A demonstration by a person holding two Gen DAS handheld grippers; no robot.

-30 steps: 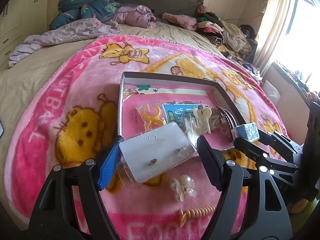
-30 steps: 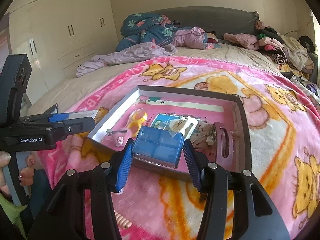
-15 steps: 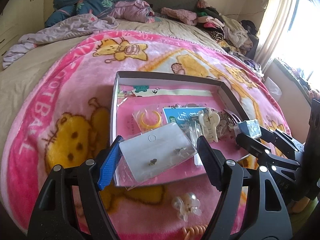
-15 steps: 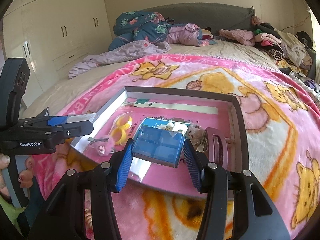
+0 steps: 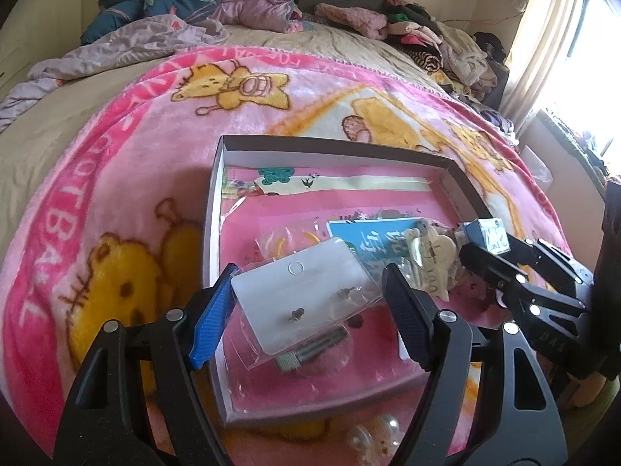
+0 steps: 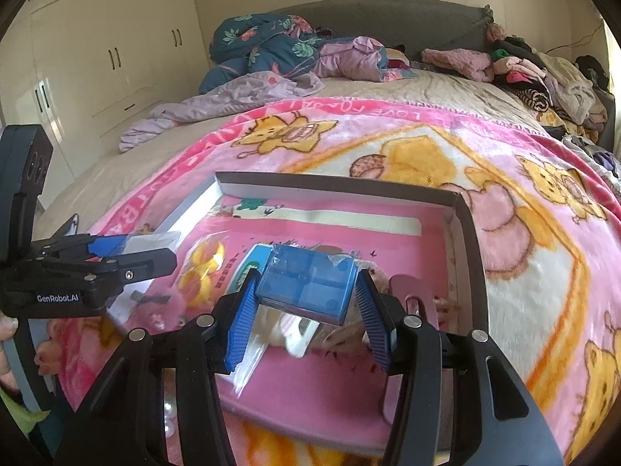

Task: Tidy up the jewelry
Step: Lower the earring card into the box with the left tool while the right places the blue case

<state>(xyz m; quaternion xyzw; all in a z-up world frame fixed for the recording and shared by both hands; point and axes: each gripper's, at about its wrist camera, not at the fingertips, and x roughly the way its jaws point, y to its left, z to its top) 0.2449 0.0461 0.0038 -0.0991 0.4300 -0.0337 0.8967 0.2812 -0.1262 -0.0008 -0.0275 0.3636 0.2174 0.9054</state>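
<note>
A white earring card [image 5: 295, 303] in a clear bag is clamped between the blue pads of my left gripper [image 5: 308, 272], hanging over the near left part of the shallow pink-lined box [image 5: 333, 147]. My right gripper [image 6: 307, 276] is shut on a small clear blue case [image 6: 306, 291], held above the box's [image 6: 333, 190] middle. Each gripper shows in the other's view: the right gripper [image 5: 481, 240] with the blue case at the right, the left gripper [image 6: 132, 248] with its card at the left.
Inside the box lie bagged yellow rings [image 5: 279, 244], a blue card [image 5: 372, 240], a cream hair clip [image 5: 431, 256] and a pink clip [image 6: 415, 295]. A pearl clip [image 5: 372, 439] rests on the pink blanket before the box. Heaped clothes [image 6: 271, 46] line the bed's far side.
Both grippers have moved forward and slightly down, from before the box's near edge to over its inside, each keeping its item. The coiled hair tie has dropped out of the left view.
</note>
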